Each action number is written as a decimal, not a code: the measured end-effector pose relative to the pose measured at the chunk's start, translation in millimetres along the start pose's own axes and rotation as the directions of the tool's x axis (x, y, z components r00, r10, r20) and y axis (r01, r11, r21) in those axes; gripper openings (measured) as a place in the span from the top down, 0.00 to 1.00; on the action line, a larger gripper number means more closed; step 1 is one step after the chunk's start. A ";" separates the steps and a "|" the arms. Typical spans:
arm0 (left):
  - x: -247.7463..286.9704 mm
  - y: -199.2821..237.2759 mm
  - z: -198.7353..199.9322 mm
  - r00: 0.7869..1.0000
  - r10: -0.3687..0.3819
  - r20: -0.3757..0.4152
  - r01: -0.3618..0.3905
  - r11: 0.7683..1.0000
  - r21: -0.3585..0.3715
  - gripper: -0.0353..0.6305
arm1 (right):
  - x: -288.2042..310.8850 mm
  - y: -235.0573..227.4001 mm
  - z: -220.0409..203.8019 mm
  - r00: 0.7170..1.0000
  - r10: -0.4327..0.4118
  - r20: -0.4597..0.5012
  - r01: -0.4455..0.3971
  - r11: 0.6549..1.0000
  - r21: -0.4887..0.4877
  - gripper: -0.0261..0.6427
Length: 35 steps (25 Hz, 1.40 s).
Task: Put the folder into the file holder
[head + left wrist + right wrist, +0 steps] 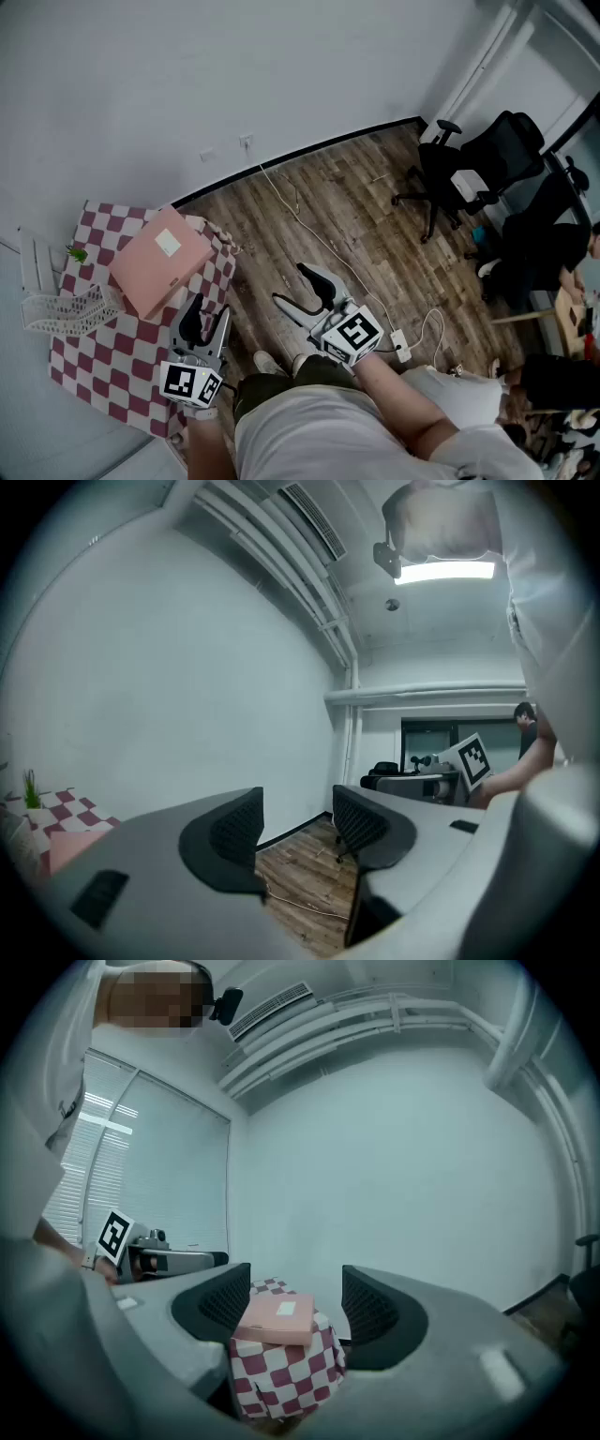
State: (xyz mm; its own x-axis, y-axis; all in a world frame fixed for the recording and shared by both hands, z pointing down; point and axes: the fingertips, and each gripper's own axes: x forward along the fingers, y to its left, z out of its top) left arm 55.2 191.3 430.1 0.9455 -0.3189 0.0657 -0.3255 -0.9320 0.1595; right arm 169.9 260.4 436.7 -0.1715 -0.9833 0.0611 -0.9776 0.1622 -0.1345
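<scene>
A pink folder (159,261) lies flat on a small table with a red-and-white checked cloth (94,366). The white wire file holder (66,309) stands at the table's left side, beside the folder. My left gripper (206,319) hovers open over the table's near right corner, just short of the folder. My right gripper (302,292) is open over the wooden floor, right of the table. In the right gripper view the folder (277,1320) shows at a distance between the open jaws of the right gripper (298,1312). The left gripper (298,832) points past the table with nothing between its jaws.
A small green plant (75,253) stands at the table's back left. A white cable (309,225) runs across the floor to a power strip (398,342). A black office chair (478,173) and a seated person (562,253) are at the far right.
</scene>
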 end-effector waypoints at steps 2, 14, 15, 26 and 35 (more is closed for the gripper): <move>-0.7 11.3 -0.4 1.000 0.005 0.000 -0.005 1.000 -0.007 0.62 | 10.3 1.8 -3.0 1.000 -0.004 -0.009 0.004 1.000 0.007 0.50; -0.4 91.7 -3.4 0.996 0.085 -0.004 -0.085 0.995 -0.057 0.62 | 74.0 -11.7 -16.7 0.999 0.018 -0.041 -0.014 0.994 0.108 0.50; 0.8 97.1 -4.1 0.996 0.092 -0.008 -0.093 0.994 -0.059 0.62 | 78.6 -15.3 -18.2 0.999 0.018 -0.043 -0.012 0.993 0.120 0.50; 59.0 157.4 -10.0 0.979 0.196 -0.062 -0.199 0.979 -0.042 0.62 | 170.4 -88.6 -23.2 0.990 0.131 -0.050 -0.115 0.964 0.239 0.50; 105.1 222.2 -13.0 0.902 0.419 -0.101 -0.427 0.901 -0.073 0.62 | 277.5 -146.8 -42.2 0.921 0.364 -0.140 -0.291 0.881 0.374 0.50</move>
State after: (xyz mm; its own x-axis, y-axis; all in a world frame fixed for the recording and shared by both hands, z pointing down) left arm 82.1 -47.0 485.3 0.7153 -0.6612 0.2261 -0.6980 -0.6910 0.1878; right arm 260.6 -32.7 515.1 -0.5310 -0.8347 0.1460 -0.7651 0.3982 -0.5061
